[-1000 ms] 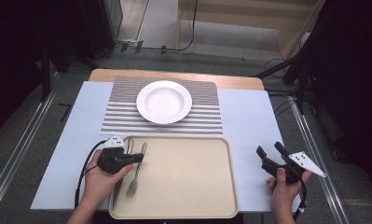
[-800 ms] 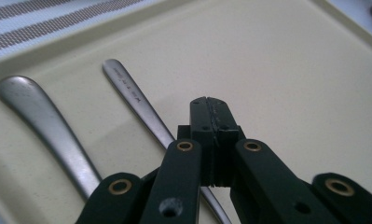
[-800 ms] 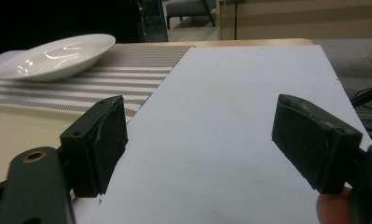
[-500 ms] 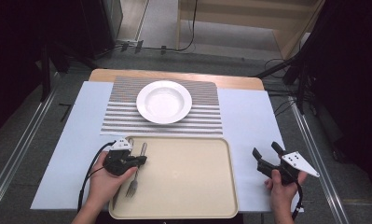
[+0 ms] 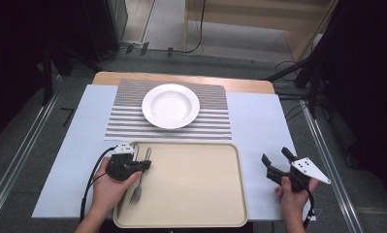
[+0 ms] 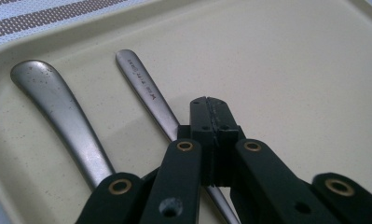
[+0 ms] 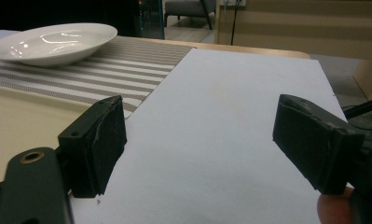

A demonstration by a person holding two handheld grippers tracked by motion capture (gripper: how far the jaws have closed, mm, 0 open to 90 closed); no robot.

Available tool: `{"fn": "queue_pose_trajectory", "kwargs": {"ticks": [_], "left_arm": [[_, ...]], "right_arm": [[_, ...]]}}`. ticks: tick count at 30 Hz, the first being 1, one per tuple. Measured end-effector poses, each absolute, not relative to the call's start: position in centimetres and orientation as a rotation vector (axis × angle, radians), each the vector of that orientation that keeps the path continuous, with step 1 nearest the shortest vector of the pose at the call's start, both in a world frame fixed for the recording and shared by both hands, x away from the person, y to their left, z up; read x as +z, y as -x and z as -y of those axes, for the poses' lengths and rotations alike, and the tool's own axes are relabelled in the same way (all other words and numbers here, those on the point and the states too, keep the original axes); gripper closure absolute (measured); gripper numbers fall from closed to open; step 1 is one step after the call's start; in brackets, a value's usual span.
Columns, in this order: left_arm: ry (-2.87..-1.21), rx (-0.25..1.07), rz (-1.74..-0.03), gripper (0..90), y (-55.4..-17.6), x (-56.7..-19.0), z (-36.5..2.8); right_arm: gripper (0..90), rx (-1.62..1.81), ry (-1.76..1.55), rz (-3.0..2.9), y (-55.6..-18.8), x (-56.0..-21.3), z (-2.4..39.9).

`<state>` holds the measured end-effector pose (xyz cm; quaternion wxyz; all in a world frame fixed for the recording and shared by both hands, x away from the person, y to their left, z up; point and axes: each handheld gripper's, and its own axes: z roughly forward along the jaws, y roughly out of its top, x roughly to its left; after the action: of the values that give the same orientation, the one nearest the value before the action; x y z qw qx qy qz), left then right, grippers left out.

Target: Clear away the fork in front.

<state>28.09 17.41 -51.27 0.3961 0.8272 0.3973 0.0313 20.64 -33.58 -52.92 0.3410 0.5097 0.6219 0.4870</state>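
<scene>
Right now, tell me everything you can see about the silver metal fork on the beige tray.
The silver metal fork lies flat at the left end of the beige plastic tray, tines toward the person, its stamped handle pointing at the striped placemat. It looks like dull brushed steel. A second steel utensil's handle lies close beside it. The left gripper sits over the fork's handle with its jaws shut; whether the pads pinch the fork cannot be told.
</scene>
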Motion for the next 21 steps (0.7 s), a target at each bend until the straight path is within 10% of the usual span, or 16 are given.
{"fn": "queue_pose_trajectory", "kwargs": {"ticks": [21], "left_arm": [[-1.865, 0.08, -0.945, 30.9, -27.7, -48.6, -19.3]], "right_arm": [[14.6, 1.261, -1.275, -1.64, -20.3, -52.6, 33.3]]}}
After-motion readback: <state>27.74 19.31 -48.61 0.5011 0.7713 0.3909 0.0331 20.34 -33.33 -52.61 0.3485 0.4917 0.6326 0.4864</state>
